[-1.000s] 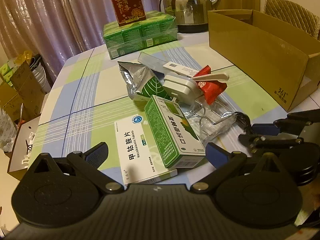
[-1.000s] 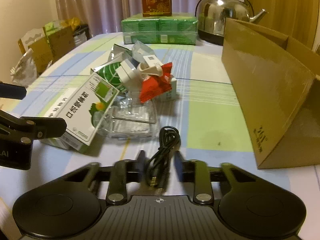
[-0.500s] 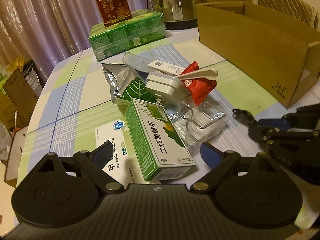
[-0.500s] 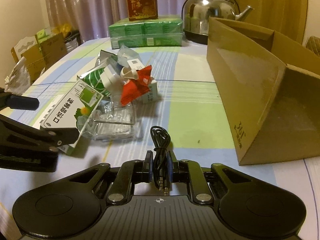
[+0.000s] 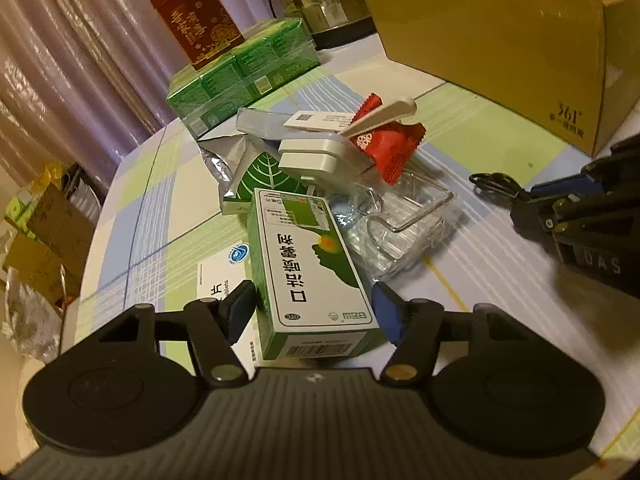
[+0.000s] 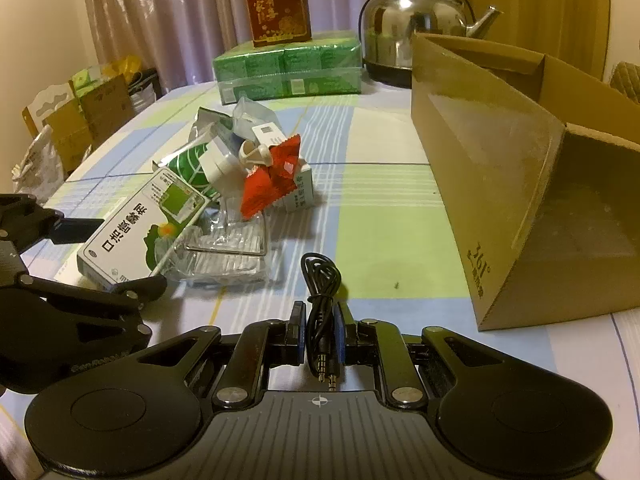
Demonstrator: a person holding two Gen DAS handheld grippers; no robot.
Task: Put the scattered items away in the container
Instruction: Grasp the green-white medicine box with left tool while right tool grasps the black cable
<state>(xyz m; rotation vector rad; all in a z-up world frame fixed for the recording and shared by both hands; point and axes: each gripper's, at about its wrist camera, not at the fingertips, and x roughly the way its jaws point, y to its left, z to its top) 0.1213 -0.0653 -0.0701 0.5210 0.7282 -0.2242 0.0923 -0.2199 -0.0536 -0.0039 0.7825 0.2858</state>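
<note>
1. The right wrist view alone shows the black audio cable (image 6: 320,312) pinched between the closed right gripper (image 6: 318,338), its plugs pointing back toward the camera and its loop ahead, just above the table (image 6: 384,208).
2. The left wrist view shows the left gripper (image 5: 314,310) spread open, straddling the green medicine box (image 5: 310,272), whose long axis runs away from the camera.
3. The cardboard box (image 6: 520,184) stands on the right.
</note>
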